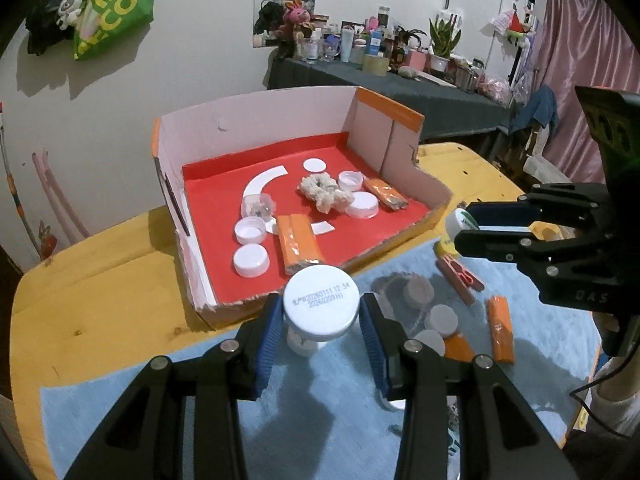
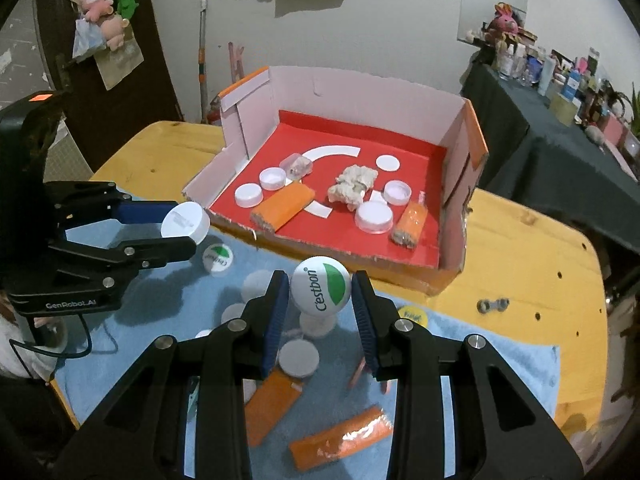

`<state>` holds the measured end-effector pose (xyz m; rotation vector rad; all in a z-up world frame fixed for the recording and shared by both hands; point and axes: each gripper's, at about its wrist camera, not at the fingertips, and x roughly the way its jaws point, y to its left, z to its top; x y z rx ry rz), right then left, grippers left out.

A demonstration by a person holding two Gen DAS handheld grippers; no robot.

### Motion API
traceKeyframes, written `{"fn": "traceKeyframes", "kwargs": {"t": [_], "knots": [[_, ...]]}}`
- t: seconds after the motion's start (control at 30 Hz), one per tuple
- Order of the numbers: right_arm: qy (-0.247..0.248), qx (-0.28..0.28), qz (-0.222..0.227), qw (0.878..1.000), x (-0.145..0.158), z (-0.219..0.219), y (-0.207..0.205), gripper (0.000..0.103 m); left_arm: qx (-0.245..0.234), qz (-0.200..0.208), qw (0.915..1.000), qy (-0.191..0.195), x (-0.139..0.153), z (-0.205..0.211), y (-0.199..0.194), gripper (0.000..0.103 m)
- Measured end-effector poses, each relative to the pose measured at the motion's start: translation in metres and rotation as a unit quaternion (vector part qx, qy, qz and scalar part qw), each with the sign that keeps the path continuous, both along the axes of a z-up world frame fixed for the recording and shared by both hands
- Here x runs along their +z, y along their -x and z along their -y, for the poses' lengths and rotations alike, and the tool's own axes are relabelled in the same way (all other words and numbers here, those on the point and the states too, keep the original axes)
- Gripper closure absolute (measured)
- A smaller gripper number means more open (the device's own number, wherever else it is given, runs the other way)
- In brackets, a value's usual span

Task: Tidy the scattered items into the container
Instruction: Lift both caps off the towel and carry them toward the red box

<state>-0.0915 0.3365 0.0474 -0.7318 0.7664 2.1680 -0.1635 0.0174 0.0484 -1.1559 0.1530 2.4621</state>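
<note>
The white cap (image 1: pixel 321 302) in the left claw (image 1: pixel 320 312) bears a printed date code, "2026011112:54" over "20260209 HI". The cap (image 2: pixel 321 290) in the right claw (image 2: pixel 320 292) reads "C'estbon". The left claw's body (image 2: pixel 60 304) is marked "GenRobot.AI". The green bag (image 1: pixel 116 4) shows "MECO".

Dim indoor light from above throws soft dark shadows onto the blue cloth (image 1: pixel 280 408) under both tongs, the fisheye bends and blackens the corners, glare glints off orange wrappers (image 2: pixel 340 440), and far clutter blurs.
</note>
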Motion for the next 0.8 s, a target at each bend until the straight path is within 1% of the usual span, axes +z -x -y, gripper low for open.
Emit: {"fn": "traceKeyframes", "kwargs": {"t": [0.43, 0.5, 0.67, 0.8], "knots": [[-0.007, 0.002, -0.001, 1.0, 0.014, -0.027, 0.002, 0.072, 0.016, -0.006, 0.9999, -0.005, 0.011, 0.002, 0.026, 0.061], [-0.007, -0.002, 0.005, 1.0, 0.014, -0.033, 0.004, 0.072, 0.02, -0.003, 0.9998, -0.007, 0.012, 0.002, 0.031, 0.061], [-0.001, -0.001, 0.01, 1.0, 0.009, -0.037, 0.006, 0.072, 0.018, -0.003, 0.9998, -0.007, 0.013, 0.0, 0.034, 0.061], [0.013, -0.001, 0.02, 1.0, -0.006, -0.032, 0.007, 0.072, 0.015, -0.002, 0.9998, -0.009, 0.012, -0.001, 0.032, 0.061]]}}
